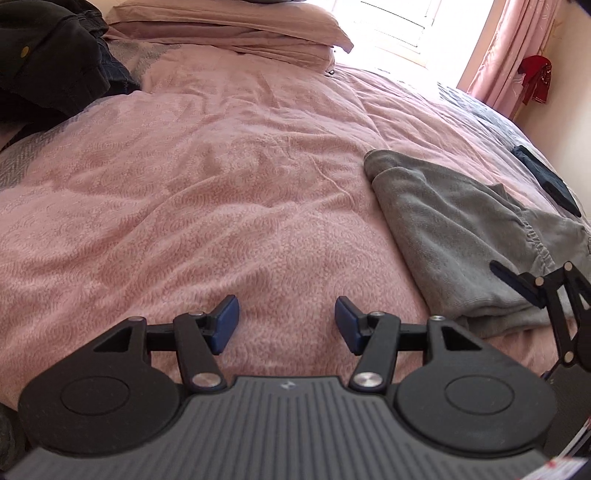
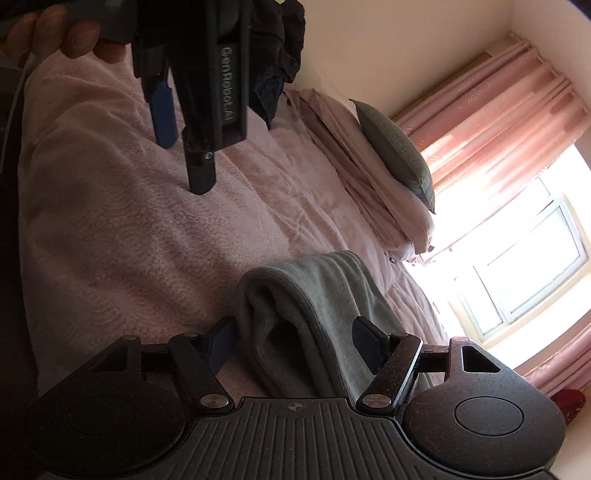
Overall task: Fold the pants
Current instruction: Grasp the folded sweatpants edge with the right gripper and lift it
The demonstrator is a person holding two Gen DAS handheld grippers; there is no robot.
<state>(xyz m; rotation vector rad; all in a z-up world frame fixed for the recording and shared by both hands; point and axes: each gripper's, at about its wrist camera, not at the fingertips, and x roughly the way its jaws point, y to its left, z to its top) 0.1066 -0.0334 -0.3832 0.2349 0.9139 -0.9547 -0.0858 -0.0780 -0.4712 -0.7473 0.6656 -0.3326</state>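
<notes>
The grey pants lie folded into a thick stack on the right side of the pink bedspread. My left gripper hovers open over bare bedspread, left of the pants, with nothing between its blue pads. In the right wrist view, my right gripper is open with its fingers on either side of the folded end of the pants. There the left gripper hangs above the bed at upper left, held by a hand. The right gripper's finger shows at the pants' near edge.
Pillows are stacked at the head of the bed, with a grey cushion on them. A pile of dark clothes sits at the far left. A dark flat item lies near the bed's right edge. Bright window and pink curtains lie beyond.
</notes>
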